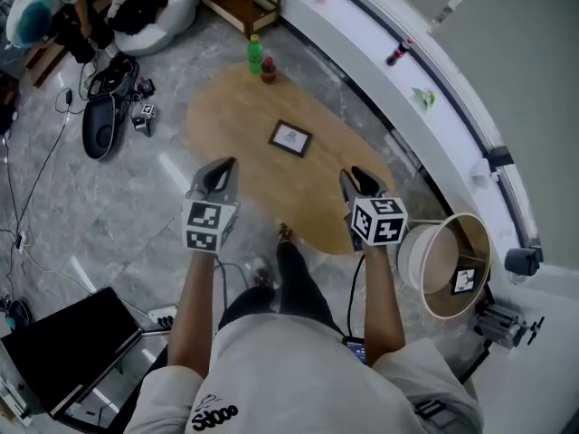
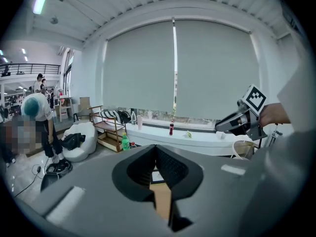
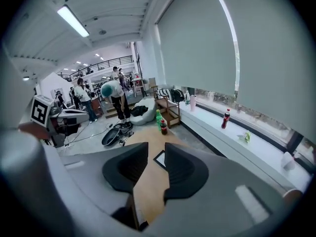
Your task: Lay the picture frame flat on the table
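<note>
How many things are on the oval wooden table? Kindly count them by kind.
Frame: 1
Bottles: 2, a green bottle and a dark bottle
Total: 3

Soft, even light from window blinds [image 2: 173, 68] and ceiling strips [image 3: 72, 21]; gripper views warp and darken at edges.

The left hand-held gripper [image 1: 226, 165] is held forward, jaws closed; the right hand-held gripper [image 1: 355, 174] is held alongside, jaws narrowly parted.
</note>
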Demonstrator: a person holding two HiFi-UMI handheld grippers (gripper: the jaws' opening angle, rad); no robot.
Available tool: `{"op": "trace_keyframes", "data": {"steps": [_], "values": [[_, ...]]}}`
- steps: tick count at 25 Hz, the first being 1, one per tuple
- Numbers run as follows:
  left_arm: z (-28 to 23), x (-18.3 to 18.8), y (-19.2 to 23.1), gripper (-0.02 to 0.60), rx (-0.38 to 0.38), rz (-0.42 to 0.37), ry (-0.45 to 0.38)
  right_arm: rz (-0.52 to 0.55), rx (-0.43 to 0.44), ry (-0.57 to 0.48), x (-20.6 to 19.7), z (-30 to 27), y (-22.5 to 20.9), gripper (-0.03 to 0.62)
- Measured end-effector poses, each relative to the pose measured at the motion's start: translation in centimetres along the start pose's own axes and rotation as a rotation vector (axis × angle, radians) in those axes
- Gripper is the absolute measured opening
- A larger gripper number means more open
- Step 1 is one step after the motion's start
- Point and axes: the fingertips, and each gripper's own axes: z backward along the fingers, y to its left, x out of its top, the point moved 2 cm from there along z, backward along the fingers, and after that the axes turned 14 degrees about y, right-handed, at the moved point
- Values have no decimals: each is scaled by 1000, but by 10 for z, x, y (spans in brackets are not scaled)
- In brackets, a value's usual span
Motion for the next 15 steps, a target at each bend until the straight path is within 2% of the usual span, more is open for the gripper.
{"op": "trace_keyframes", "data": {"steps": [6,15], "values": [[42,10,-9,9,-2,-24,-57,58,-48,-123,20,55,34,5],[109,34,-29,9,-12,-89,-154,123,-77,-301,41,145,75,3]]}}
